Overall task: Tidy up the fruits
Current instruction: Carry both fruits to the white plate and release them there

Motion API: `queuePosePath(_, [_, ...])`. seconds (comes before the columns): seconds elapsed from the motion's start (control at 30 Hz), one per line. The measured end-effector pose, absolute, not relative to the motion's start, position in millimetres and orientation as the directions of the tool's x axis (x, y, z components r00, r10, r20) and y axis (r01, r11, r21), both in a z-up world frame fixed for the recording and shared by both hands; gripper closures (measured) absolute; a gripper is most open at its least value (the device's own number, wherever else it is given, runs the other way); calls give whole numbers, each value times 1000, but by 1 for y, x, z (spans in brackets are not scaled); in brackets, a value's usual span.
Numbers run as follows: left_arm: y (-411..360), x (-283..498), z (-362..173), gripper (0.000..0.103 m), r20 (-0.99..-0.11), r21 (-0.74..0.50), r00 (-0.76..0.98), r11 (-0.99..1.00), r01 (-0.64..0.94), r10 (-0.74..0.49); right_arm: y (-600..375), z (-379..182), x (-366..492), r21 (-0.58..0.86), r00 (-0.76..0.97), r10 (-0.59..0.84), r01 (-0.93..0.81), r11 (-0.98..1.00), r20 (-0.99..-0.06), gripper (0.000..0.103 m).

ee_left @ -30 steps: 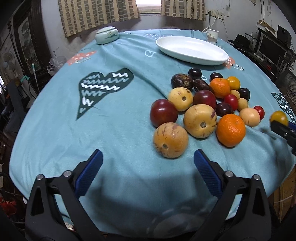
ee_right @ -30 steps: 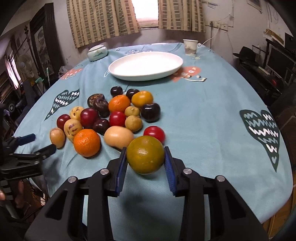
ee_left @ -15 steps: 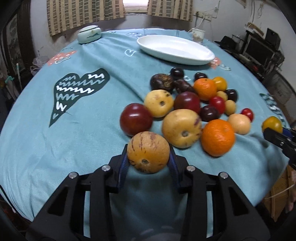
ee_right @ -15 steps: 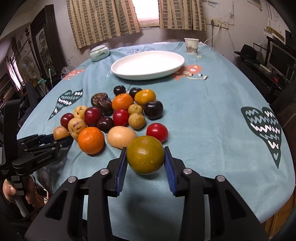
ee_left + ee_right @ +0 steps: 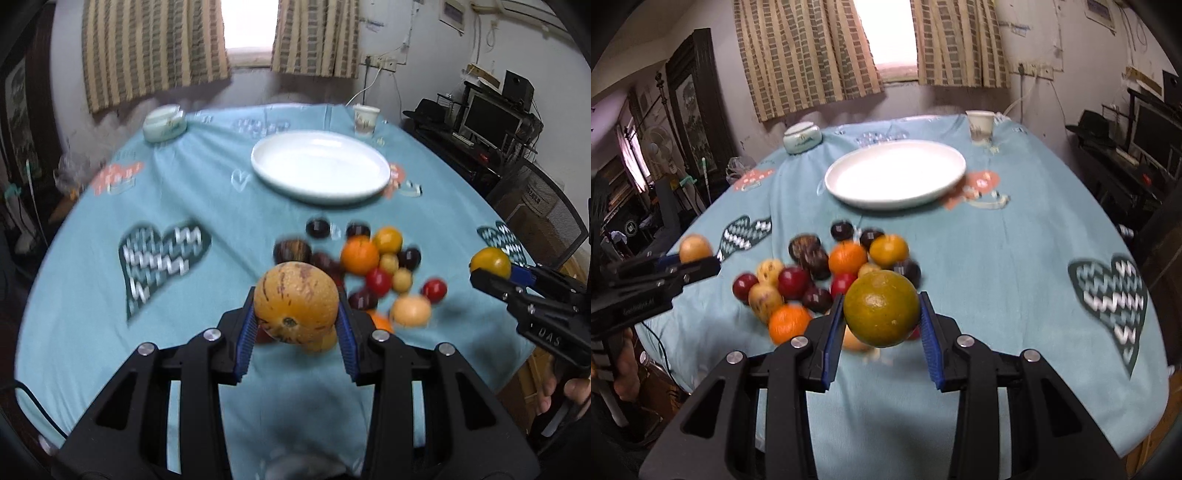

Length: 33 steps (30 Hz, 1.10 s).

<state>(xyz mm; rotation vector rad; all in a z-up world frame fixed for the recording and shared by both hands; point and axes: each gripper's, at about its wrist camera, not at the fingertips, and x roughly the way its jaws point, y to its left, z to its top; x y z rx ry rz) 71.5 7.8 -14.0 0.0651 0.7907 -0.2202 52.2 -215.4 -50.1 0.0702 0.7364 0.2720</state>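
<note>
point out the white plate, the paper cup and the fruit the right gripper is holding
white plate point(image 5: 849, 192): right wrist view, on its near rim.
paper cup point(image 5: 979, 127): right wrist view, middle of its side wall.
green-orange citrus point(image 5: 881, 308): right wrist view, middle of its front face, between the right gripper point(image 5: 882, 328) fingers.

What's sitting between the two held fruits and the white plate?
The loose fruit pile lies on the cloth between both held fruits and the white plate. Both fruits look lifted, so nothing visible blocks a path over it.

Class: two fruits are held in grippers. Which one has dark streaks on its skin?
The tan fruit in the left gripper; the right gripper holds a smooth greenish orange.
</note>
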Motion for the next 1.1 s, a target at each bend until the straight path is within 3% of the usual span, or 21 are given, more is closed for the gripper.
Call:
queuePosePath(0.33, [-40,258,34,63,-718,65,690,978,199,-93,-212,-1,218,133,690,288,-270,954,-665,64])
queuePosePath(0.6, [-60,412,-21,63,-844,-33,526,988,149,-107,-206,-58,383,131,506,274,-299,945,-818,64])
queuePosePath(0.97, [-64,481,-74,61,-898,-78,422,988,130,-127,-185,-96,439,88,458,251,-348,933,-853,62])
queuePosePath(1.0, [-63,483,-76,59,-901,-75,417,989,127,-122,-185,-99,442,61,466,223,-337,939,-856,58])
queuePosePath(1.03, [-63,483,-75,43,-899,-74,421,990,121,-119,-184,-99,443,37,480,201,-329,944,-854,50])
queuePosePath(1.07, [-62,482,-73,26,-895,-74,432,991,114,-116,-183,-96,443,16,504,188,-325,946,-843,35])
queuePosePath(1.1, [-60,478,-66,23,-879,-73,462,992,107,-114,-183,-93,440,15,523,195,-327,945,-830,35])
